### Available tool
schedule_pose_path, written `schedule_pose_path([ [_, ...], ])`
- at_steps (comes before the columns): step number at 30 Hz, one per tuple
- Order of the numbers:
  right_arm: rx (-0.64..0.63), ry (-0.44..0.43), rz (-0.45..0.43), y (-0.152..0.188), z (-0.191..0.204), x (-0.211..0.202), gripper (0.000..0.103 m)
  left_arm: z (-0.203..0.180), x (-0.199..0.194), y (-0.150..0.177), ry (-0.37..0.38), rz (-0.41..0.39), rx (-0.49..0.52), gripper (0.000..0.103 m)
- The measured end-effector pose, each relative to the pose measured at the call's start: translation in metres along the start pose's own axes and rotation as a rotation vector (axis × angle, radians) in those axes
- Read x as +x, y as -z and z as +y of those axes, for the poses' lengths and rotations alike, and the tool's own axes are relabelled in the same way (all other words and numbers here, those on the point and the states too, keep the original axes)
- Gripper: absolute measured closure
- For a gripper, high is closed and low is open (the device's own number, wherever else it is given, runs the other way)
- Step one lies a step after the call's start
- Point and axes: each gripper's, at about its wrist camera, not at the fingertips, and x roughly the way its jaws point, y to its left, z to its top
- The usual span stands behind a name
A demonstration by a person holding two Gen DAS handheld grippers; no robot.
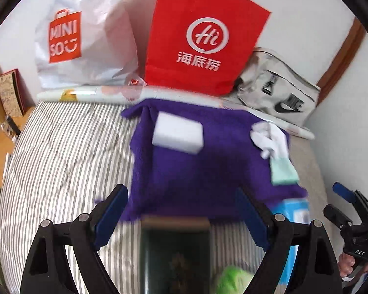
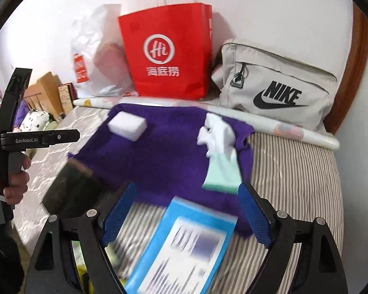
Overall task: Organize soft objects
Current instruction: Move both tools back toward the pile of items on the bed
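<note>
Both the left gripper (image 1: pixel 181 216) and right gripper (image 2: pixel 186 212) stand apart, empty, above the bed (image 2: pixel 294 171). White sponge (image 1: pixel 177 132) and sock (image 2: pixel 220 156) lie on the purple towel (image 1: pixel 203 169). Lower onto one item squarely; clamp gently.

Purple towel (image 2: pixel 159 156) is spread flat on the striped bed. White sponge block (image 2: pixel 127 123) sits on its far left corner, and a crumpled white-and-mint sock (image 2: pixel 220 159) lies along its right edge.

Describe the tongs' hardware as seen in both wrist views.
Both tongs, left and right, have black triangular arms with silver pivot pins and blue ribbed pads. The left unit's body reads GenRobot.AI, with a grey trigger handle.
</note>
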Motion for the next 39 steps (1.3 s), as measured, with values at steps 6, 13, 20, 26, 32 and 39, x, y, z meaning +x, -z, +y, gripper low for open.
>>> schedule_pose_path([
  [6,0.028,-0.112,0.020,0.046,0.024,-0.030,0.018,-0.005,-0.036,0.049,-0.054,-0.012,0.023,0.015],
  [13,-0.005,-0.152,0.058,0.110,0.061,-0.043,0.024,0.006,-0.058,0.098,-0.061,0.000,0.003,0.015],
  [20,-0.015,-0.184,0.145,0.158,0.082,-0.040,0.055,0.012,-0.069,0.143,-0.063,0.012,-0.014,0.015],
  [26,-0.016,-0.185,0.191,0.180,0.102,-0.027,0.063,0.010,-0.073,0.167,-0.133,-0.023,-0.001,0.015],
  [32,-0.007,-0.150,0.232,0.187,0.109,-0.003,0.063,0.020,-0.074,0.186,-0.103,-0.006,-0.030,0.014],
  [39,-0.069,-0.083,0.226,0.189,0.119,0.007,0.082,0.032,-0.070,0.196,-0.091,0.009,-0.064,0.015],
])
